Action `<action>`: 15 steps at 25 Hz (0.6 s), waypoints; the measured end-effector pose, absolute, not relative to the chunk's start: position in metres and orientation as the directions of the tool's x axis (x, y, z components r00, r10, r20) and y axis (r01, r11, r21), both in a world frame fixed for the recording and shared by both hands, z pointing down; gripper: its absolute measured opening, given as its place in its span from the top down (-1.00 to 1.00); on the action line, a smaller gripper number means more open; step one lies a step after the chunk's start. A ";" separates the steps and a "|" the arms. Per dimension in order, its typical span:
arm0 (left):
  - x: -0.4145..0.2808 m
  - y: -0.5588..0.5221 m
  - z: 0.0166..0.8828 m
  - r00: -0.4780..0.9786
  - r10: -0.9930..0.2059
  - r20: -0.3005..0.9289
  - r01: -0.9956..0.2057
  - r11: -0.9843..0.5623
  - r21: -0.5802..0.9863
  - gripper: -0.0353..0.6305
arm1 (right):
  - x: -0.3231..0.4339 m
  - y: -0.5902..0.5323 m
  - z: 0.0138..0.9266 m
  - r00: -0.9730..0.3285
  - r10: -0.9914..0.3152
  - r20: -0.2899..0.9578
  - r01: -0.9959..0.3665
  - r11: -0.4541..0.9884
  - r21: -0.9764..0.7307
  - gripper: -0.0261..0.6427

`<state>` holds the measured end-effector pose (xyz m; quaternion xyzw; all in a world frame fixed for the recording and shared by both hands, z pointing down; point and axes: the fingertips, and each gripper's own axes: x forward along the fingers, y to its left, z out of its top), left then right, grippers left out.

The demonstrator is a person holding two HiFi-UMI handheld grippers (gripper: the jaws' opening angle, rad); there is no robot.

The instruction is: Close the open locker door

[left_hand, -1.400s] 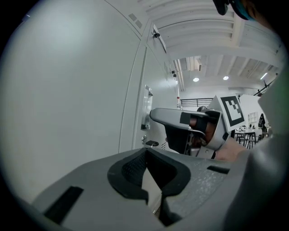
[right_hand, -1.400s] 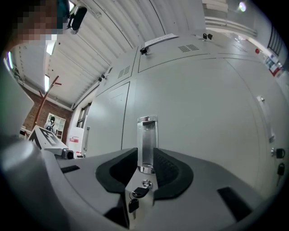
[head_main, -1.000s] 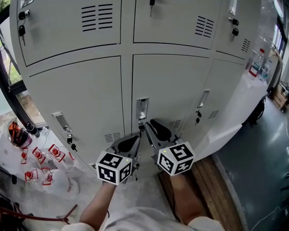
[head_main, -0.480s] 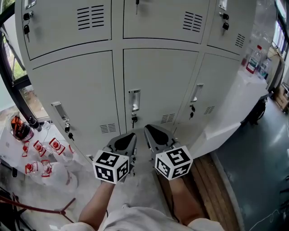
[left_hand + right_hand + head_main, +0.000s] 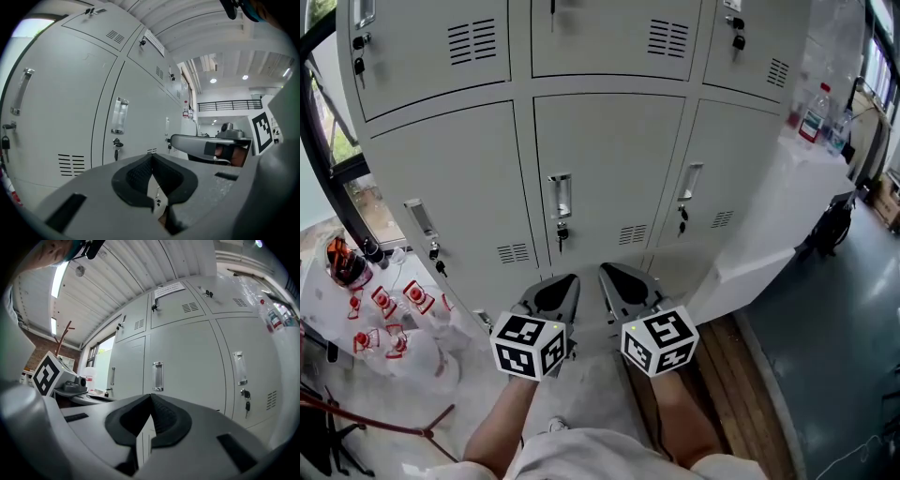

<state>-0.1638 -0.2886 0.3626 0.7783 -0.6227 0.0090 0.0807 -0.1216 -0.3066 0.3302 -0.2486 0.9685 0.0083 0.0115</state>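
Observation:
Grey lockers fill the head view, and every door in sight lies flush. The lower middle door point(image 5: 602, 169) has a recessed handle point(image 5: 560, 195) with a key point(image 5: 562, 234) hanging under it. My left gripper point(image 5: 566, 281) and right gripper point(image 5: 609, 273) hover side by side below that door, a short way off it. Both are shut, pads meeting with nothing between them. The left gripper view shows its closed jaws point(image 5: 151, 158) aimed at the doors; the right gripper view shows the same point(image 5: 150, 397).
Clear bags with red items point(image 5: 386, 319) lie on the floor at the left, beside a window frame. A white ledge point(image 5: 769, 225) runs along the right, with bottles point(image 5: 812, 114) on it. Wooden boards point(image 5: 727, 375) lie on the floor under my right arm.
Both grippers have drawn back from the middle door's handle, and the lockers now look farther off. The right gripper's jaws have come together.

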 end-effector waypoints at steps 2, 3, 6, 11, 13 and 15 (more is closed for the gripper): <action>-0.156 -0.286 0.361 0.221 -0.969 0.109 -0.971 -0.208 0.113 0.88 | -0.113 -0.303 0.331 -0.876 -0.481 -0.020 -0.481 0.876 0.018 0.91; -0.153 -0.285 0.360 0.219 -0.970 0.107 -0.972 -0.207 0.112 0.88 | -0.109 -0.301 0.332 -0.877 -0.480 -0.017 -0.480 0.877 0.022 0.91; -0.140 -0.282 0.358 0.213 -0.972 0.100 -0.973 -0.202 0.107 0.88 | -0.096 -0.298 0.336 -0.878 -0.479 -0.006 -0.478 0.878 0.025 0.91; -0.123 -0.279 0.359 0.203 -0.975 0.094 -0.976 -0.194 0.104 0.88 | -0.077 -0.297 0.341 -0.878 -0.478 0.003 -0.478 0.878 0.018 0.91; -0.119 -0.278 0.359 0.197 -0.976 0.094 -0.977 -0.187 0.105 0.88 | -0.072 -0.297 0.342 -0.880 -0.474 0.005 -0.474 0.880 0.016 0.91; -0.115 -0.277 0.359 0.192 -0.977 0.094 -0.978 -0.183 0.104 0.88 | -0.068 -0.296 0.343 -0.882 -0.471 0.006 -0.471 0.882 0.014 0.91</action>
